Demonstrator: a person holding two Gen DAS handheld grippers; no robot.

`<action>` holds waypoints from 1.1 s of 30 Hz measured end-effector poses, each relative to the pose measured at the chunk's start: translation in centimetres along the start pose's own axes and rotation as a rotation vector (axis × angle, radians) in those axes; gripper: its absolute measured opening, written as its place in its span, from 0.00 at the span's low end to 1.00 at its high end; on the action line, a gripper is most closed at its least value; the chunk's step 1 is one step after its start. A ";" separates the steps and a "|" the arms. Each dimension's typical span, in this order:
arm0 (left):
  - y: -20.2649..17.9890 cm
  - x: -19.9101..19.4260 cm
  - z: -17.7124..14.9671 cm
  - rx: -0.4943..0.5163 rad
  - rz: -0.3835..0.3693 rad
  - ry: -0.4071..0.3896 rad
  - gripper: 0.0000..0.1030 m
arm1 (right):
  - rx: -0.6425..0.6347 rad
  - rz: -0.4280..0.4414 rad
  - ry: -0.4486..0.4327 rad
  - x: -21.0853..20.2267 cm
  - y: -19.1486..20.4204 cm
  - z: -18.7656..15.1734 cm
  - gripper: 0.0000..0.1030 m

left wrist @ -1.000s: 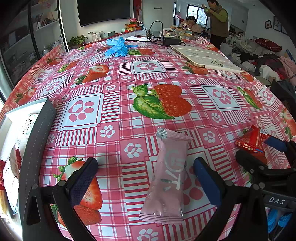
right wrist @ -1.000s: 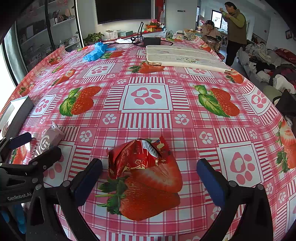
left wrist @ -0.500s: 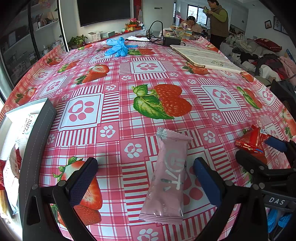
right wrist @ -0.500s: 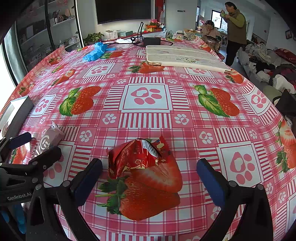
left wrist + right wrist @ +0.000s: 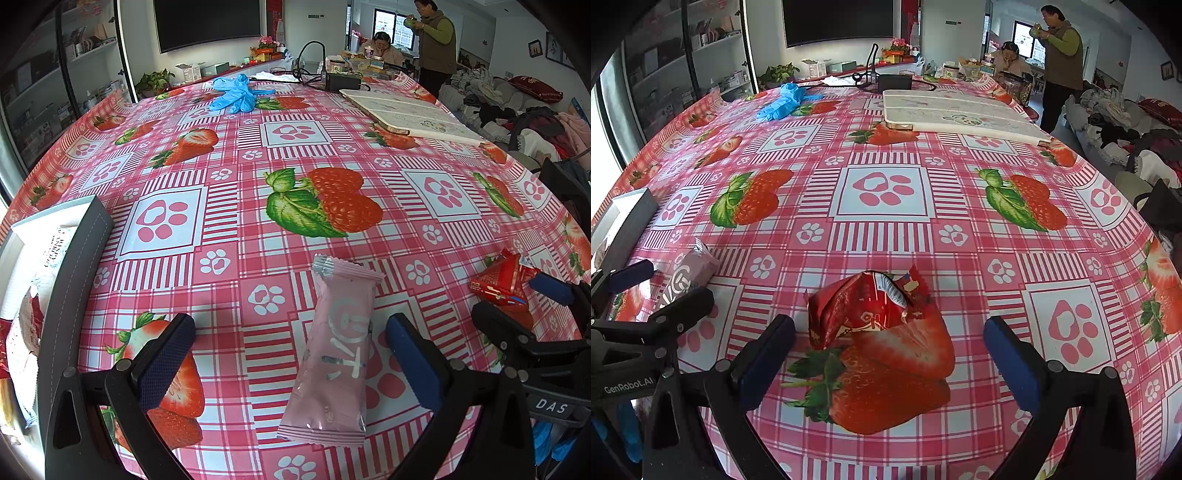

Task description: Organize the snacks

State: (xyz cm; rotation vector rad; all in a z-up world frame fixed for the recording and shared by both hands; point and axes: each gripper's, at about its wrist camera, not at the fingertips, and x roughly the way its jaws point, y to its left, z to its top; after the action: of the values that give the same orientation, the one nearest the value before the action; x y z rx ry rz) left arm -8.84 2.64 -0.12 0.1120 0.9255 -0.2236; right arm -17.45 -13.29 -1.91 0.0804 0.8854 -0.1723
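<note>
My left fingers (image 5: 291,363) and right fingers (image 5: 890,356) spread apart over the strawberry-print table (image 5: 236,206), shelves (image 5: 48,85) far left.

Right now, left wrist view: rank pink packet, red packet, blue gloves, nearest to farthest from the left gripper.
1. Pink packet: lies between the open fingers of the left gripper.
2. Red packet: off to the right, by the right gripper.
3. Blue gloves: far end of the table, left of centre.

A dark wall screen (image 5: 208,22) hangs upper centre; white glass-fronted shelves (image 5: 55,74) upper left; clothes-heaped sofa (image 5: 517,110) right.
</note>
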 end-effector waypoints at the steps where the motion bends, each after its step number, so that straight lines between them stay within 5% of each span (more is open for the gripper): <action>1: 0.0 0.0 0.0 0.000 0.000 0.000 1.00 | 0.000 0.000 0.001 0.0 0.0 0.0 1.00; 33: 0.0 0.0 0.0 0.005 -0.001 -0.002 1.00 | -0.082 0.034 0.223 1.3 -1.2 2.7 1.00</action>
State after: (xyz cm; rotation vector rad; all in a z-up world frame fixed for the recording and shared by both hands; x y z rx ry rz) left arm -8.86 2.62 -0.11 0.1158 0.9235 -0.2269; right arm -14.85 -14.97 -1.19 0.0384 1.1118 -0.0963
